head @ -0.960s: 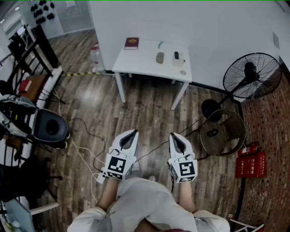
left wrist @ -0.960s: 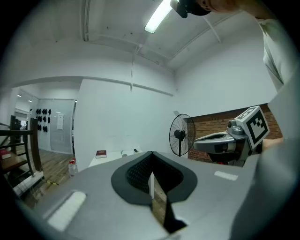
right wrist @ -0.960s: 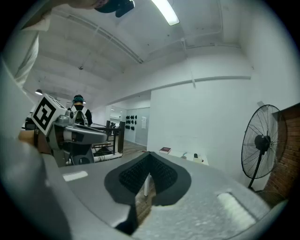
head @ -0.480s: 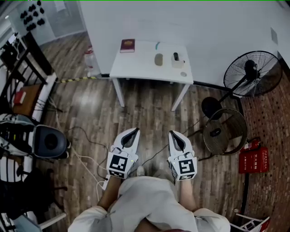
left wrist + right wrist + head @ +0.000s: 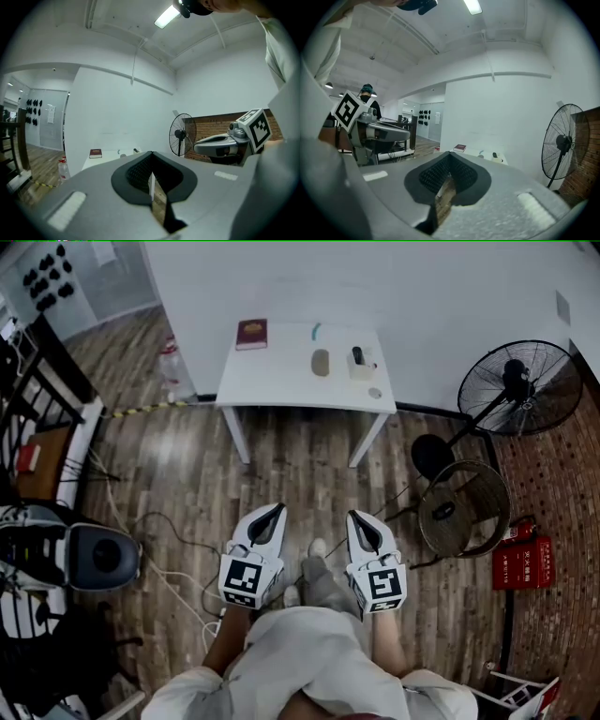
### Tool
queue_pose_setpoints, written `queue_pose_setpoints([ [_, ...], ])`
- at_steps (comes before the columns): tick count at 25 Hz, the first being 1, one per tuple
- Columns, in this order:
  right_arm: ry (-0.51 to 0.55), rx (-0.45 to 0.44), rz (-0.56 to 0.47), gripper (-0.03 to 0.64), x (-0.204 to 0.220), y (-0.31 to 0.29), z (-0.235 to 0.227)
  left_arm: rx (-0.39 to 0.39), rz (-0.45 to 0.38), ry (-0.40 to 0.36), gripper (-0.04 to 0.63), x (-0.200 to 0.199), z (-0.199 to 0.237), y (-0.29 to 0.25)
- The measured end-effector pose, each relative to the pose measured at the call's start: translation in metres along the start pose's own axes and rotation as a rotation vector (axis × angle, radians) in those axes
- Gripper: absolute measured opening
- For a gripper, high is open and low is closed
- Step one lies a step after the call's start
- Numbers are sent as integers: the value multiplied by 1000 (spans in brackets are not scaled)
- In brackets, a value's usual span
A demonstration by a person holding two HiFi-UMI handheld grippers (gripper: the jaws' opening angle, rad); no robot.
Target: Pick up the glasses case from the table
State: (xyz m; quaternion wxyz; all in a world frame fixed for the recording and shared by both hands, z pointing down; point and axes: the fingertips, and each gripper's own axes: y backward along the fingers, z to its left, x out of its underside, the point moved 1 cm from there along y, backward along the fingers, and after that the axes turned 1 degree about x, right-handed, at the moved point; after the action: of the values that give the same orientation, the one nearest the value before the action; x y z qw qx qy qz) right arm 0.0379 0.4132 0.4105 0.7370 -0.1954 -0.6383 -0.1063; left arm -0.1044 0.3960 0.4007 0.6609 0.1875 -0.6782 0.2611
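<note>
The glasses case (image 5: 321, 362) is a grey oval lying near the middle of the white table (image 5: 272, 381) against the far wall. Both grippers are held level at waist height, well short of the table, over the wooden floor. My left gripper (image 5: 272, 512) is shut and holds nothing; in its own view its jaws (image 5: 151, 155) meet with the table (image 5: 105, 157) far ahead. My right gripper (image 5: 355, 517) is also shut and holds nothing, its jaws closed (image 5: 450, 154) in the right gripper view. From there the case is too small to pick out on the table (image 5: 487, 157).
On the table also lie a red book (image 5: 250, 334), a teal pen (image 5: 316, 331), a white box with a black object (image 5: 361, 362) and a small disc (image 5: 375, 393). A standing fan (image 5: 518, 388), a wire basket (image 5: 464, 510) and red extinguishers (image 5: 523, 563) stand right. A chair (image 5: 98, 557) and cables are left.
The table has drifted left and looms slightly larger as the person steps toward it. Both grippers keep their place in the view and stay shut.
</note>
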Motion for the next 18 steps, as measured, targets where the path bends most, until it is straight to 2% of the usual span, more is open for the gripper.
queue_pose_setpoints([
  [8, 8, -32, -3, 5, 0, -50, -21, -14, 9, -8, 18, -3, 28, -41],
  [18, -21, -38, -49, 5, -22, -114, -90, -58, -18, -38, 18, -30, 59, -122],
])
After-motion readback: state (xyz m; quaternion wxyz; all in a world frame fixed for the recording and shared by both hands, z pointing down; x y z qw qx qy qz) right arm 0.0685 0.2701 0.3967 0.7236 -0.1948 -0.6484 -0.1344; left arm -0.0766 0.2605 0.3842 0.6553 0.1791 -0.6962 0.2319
